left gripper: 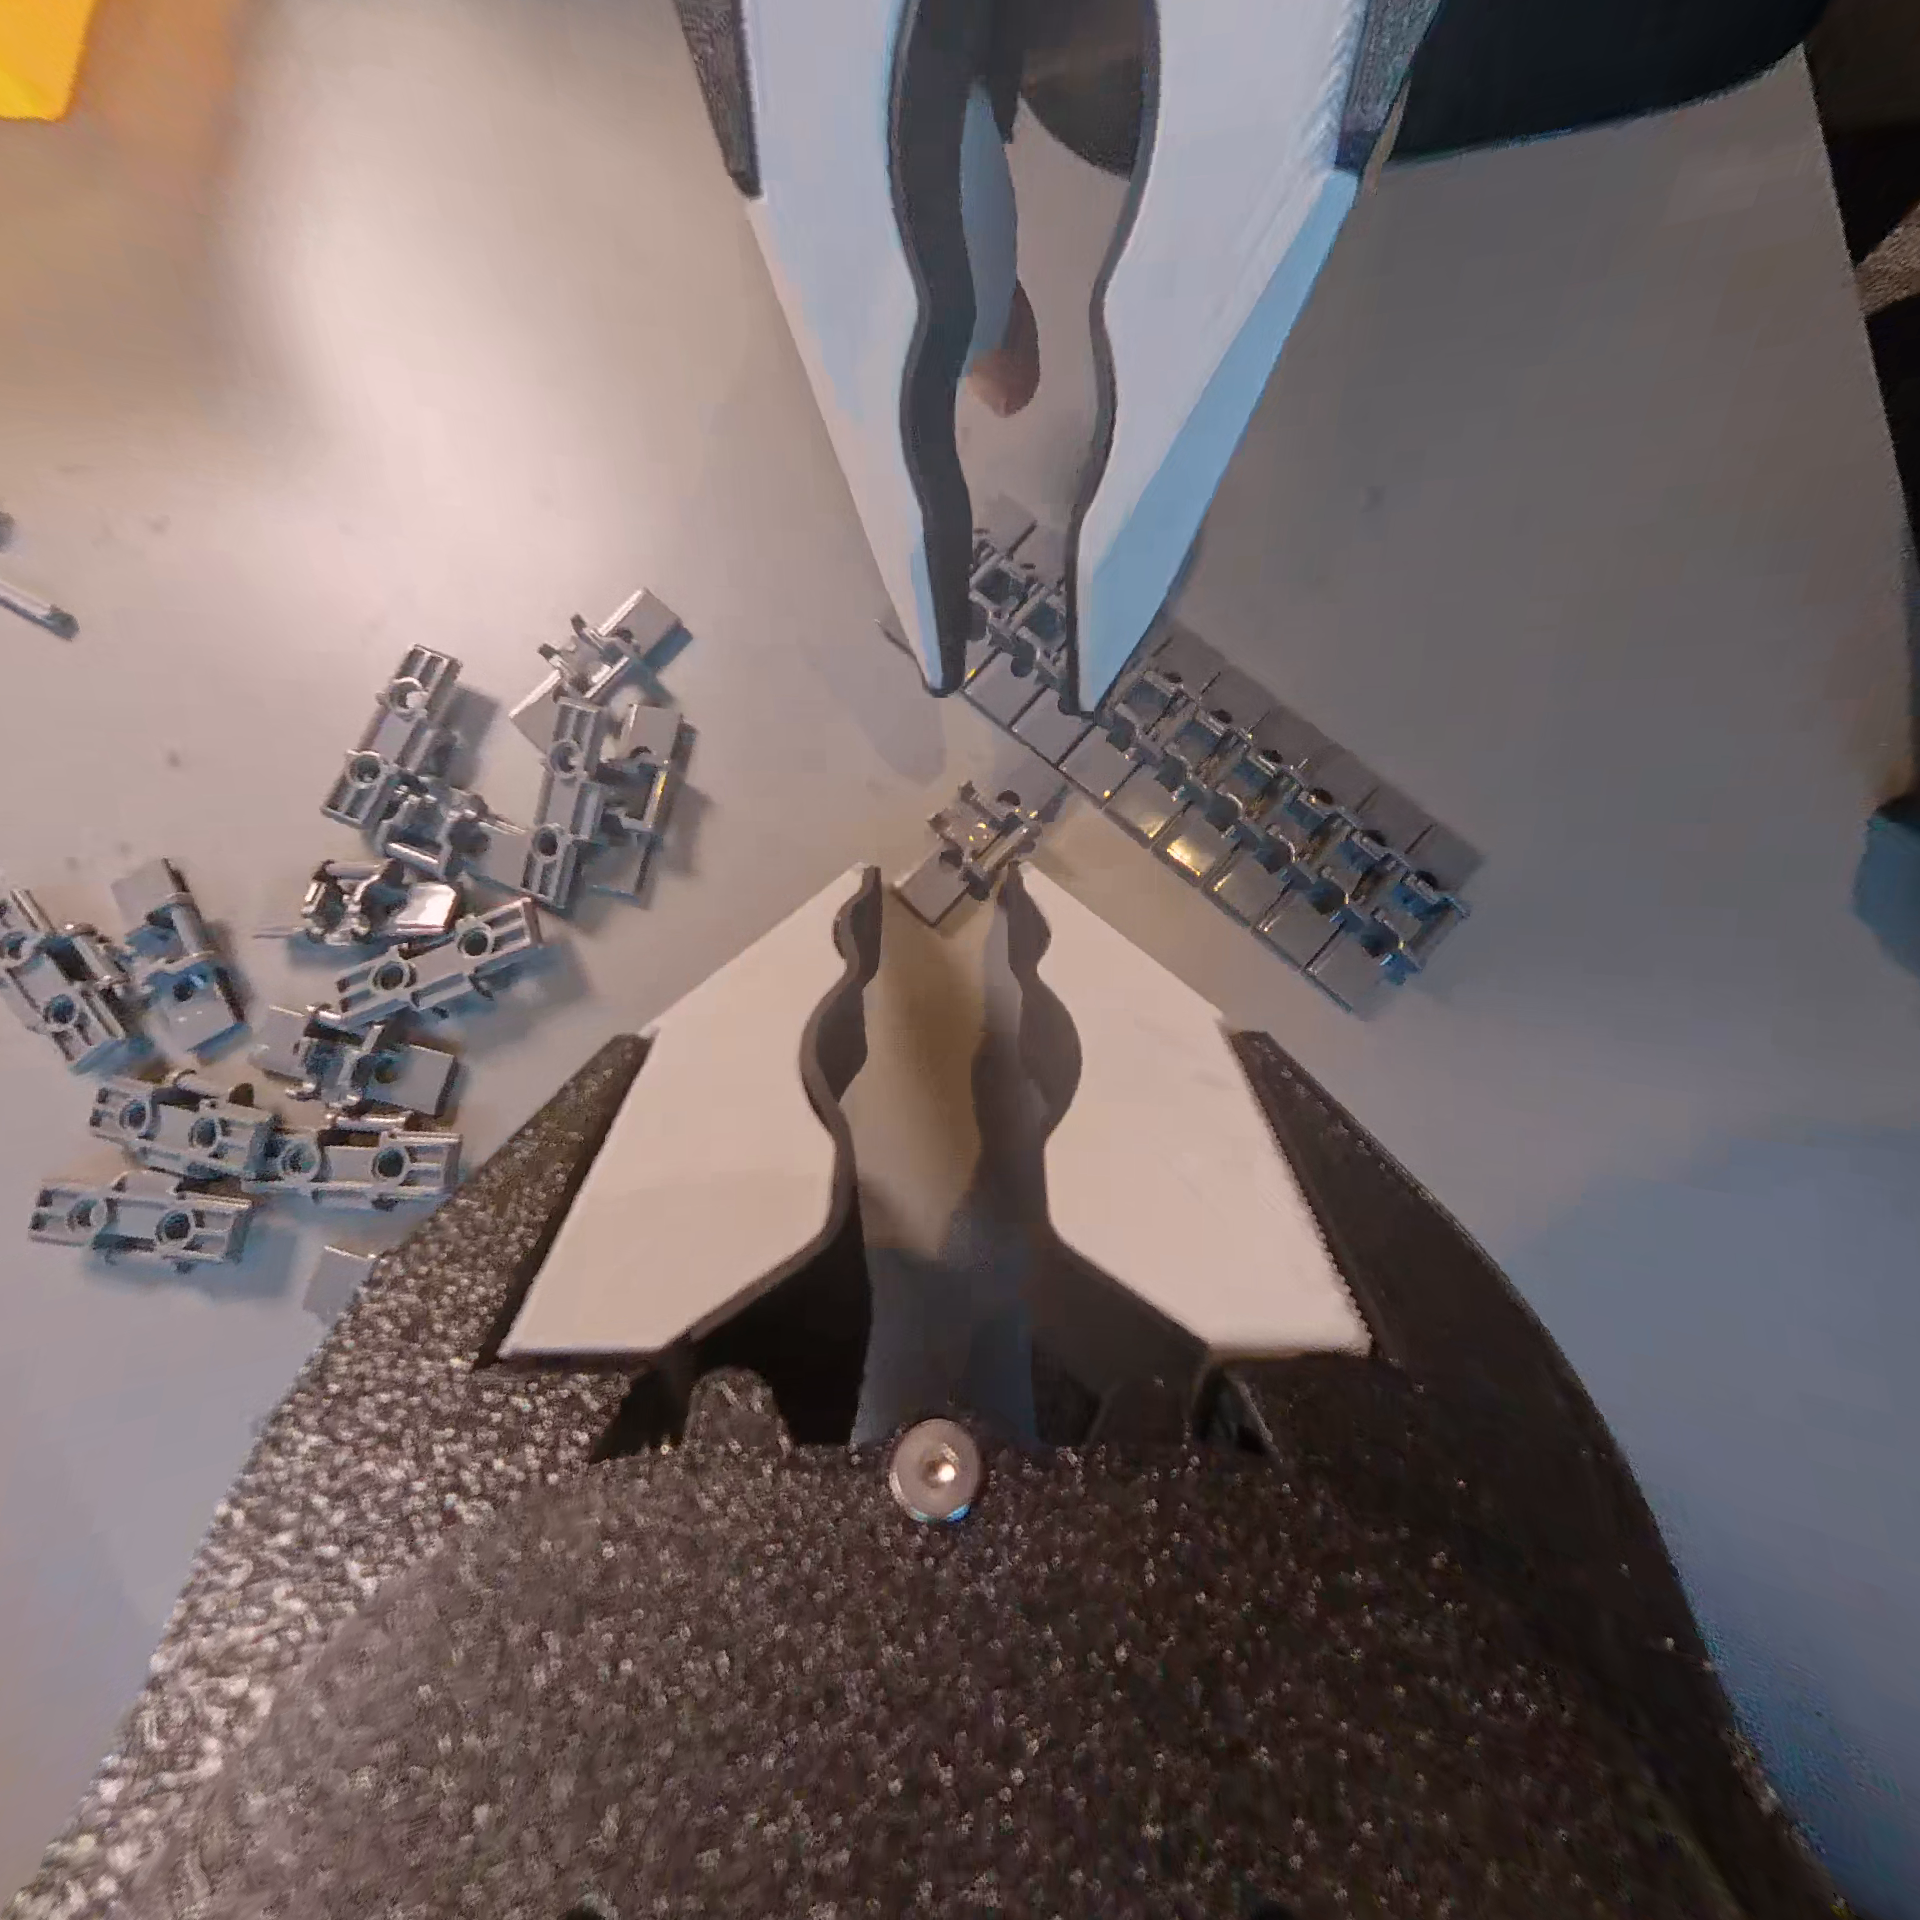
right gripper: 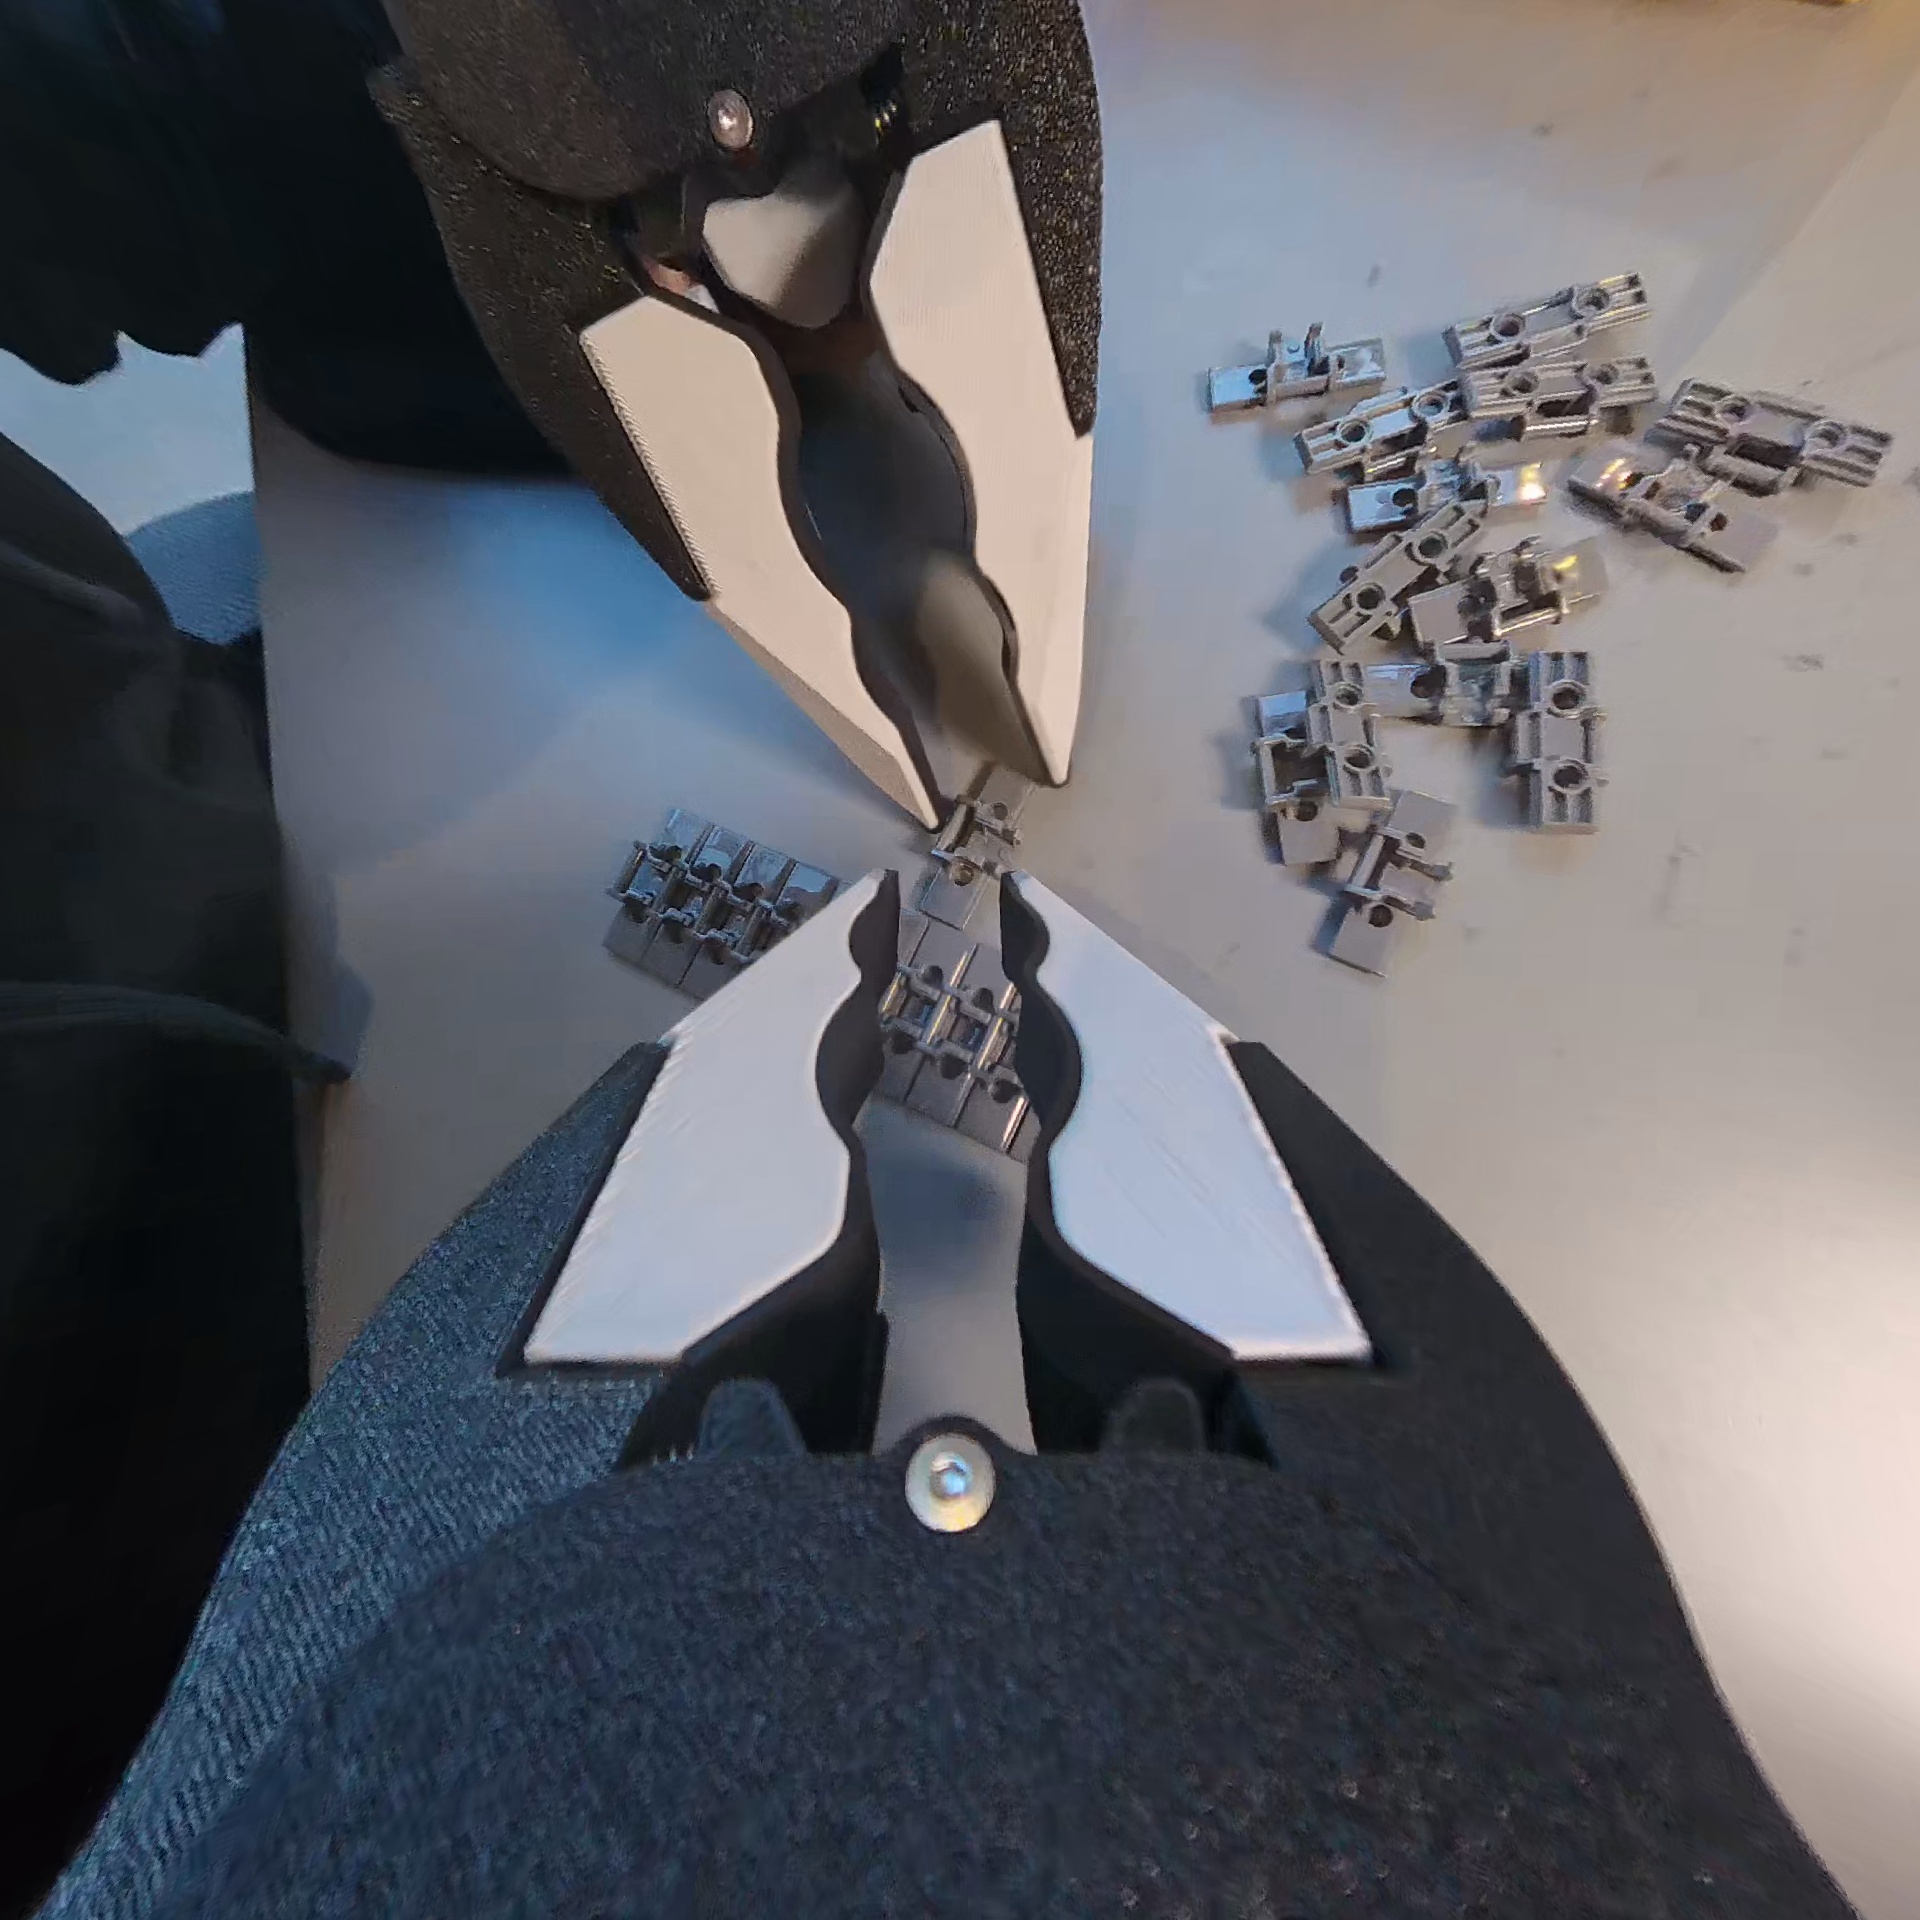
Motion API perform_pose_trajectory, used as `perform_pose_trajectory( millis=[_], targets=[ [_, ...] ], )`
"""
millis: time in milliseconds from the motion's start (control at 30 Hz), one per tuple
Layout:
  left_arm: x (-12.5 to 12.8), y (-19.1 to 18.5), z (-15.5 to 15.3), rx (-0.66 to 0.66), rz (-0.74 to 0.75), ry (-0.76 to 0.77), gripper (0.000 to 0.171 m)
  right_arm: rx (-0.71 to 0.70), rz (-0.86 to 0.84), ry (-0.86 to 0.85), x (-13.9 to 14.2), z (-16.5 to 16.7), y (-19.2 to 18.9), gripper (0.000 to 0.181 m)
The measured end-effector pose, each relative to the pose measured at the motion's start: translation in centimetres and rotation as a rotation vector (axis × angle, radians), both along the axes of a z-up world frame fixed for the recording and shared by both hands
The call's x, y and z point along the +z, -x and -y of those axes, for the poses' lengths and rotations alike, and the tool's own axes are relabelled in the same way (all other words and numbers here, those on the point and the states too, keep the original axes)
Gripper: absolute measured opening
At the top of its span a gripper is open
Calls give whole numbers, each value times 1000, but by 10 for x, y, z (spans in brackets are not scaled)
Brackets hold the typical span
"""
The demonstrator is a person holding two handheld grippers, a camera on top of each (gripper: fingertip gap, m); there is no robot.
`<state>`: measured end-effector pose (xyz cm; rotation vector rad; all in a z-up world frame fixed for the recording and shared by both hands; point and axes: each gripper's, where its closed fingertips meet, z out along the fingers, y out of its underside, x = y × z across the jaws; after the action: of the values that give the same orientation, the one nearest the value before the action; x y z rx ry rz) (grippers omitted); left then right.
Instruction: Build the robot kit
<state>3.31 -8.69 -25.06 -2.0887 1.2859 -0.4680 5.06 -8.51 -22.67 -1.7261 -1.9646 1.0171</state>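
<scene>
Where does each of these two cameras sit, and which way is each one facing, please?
Left wrist view: sits on the left gripper, looking down its fingers at a single grey link held at their tips; the right gripper faces it, tips on the joined chain.
Right wrist view: sits on the right gripper, looking the opposite way over the chain; the left gripper comes from above, and dark sleeves show left.
Both share the link, the chain, the pile of loose links and the grey table.

We look down close over the pale grey counter (left gripper: 1558, 1143) from opposite sides, facing each other; both views share the joined strip of grey plastic links (left gripper: 1278, 821) (right gripper: 717, 914).
</scene>
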Motion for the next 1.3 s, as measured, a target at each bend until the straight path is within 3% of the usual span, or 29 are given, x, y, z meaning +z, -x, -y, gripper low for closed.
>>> perform_pose_trajectory(
  millis=[133,300,467,600,800,967,1067,1133,1300],
  targets=[
    [1,-3,2,-34,-18,-48,17,-19,52,8,-8,-4,8,19],
    [7,-3,-1,-61,-76,-249,17,8,123,108,-13,1,9,20],
    [29,-5,-6,-77,-72,-425,17,14,115,262,-4,5,11,16],
    [37,-5,-9,-43,-28,-448,11,-8,35,420,20,2,7,13],
    [46,-16,-4,-31,93,-386,10,-23,-12,472,31,4,-4,10],
    [84,-18,2,23,515,-111,19,12,-213,412,58,6,-4,8],
    [106,-17,8,11,754,66,16,31,-350,375,79,11,-1,8],
    [111,-18,10,-3,799,95,5,49,-400,344,86,15,0,8],
    [108,-21,15,-29,753,101,2,72,-333,274,79,17,-4,13]
  ],
)
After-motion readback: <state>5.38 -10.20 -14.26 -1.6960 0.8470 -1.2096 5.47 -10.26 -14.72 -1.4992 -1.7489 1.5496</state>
